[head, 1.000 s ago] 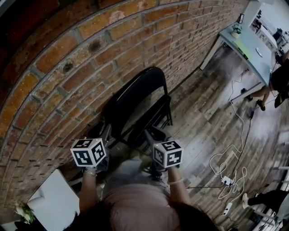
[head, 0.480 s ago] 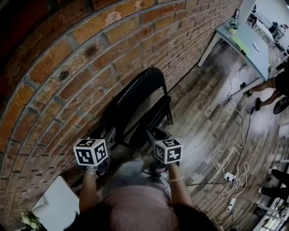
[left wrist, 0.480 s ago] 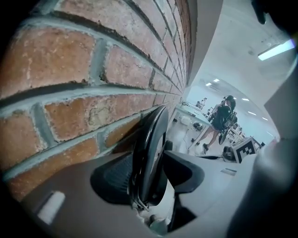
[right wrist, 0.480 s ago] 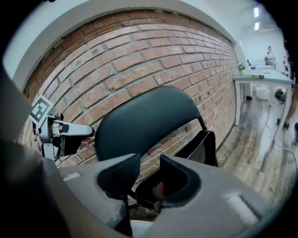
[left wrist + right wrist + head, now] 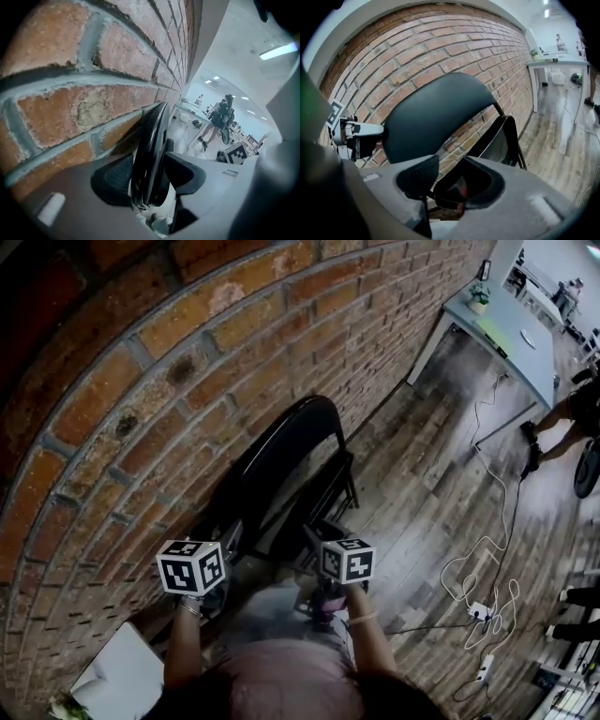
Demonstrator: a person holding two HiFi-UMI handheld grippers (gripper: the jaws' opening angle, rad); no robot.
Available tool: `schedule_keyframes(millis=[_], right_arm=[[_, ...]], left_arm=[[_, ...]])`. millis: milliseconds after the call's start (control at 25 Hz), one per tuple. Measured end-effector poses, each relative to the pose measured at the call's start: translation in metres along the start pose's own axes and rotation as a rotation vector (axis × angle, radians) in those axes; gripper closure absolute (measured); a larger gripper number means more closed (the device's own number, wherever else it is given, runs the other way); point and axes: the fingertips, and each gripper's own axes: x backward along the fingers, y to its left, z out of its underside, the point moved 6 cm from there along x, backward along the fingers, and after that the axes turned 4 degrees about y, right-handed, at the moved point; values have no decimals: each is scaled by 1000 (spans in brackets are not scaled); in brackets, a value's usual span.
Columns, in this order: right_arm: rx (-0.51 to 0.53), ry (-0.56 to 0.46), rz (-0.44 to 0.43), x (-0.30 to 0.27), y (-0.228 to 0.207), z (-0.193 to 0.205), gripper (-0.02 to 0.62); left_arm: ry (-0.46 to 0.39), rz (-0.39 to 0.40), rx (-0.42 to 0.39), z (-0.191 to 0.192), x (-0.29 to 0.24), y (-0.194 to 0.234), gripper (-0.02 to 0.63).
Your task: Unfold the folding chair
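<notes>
**Folding chair [image 5: 281, 460] not yet open at the wall**

We see it on the wood floor [image 5: 422, 484] against the brick wall [image 5: 141, 381], with the seat [image 5: 499, 138] not yet swung down. Our left tongs [image 5: 150, 185] have just been opening and stand wide about the backrest [image 5: 150, 140] edge. Our right tongs [image 5: 447, 180], also opening, gape loosely round a dark chair part. We judge this a regrip: next we clamp firmly and draw the seat forward.

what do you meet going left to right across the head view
brick wall → left gripper → chair → right gripper → table. both grippers' jaws have just been opening, each with a chair part between them
</notes>
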Motion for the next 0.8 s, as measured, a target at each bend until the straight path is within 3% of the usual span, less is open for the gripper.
schedule_keyframes(millis=[800], right_arm=[[-104, 113, 19, -53, -29, 24, 411]], left_arm=[[79, 27, -11, 2, -28, 3, 400]])
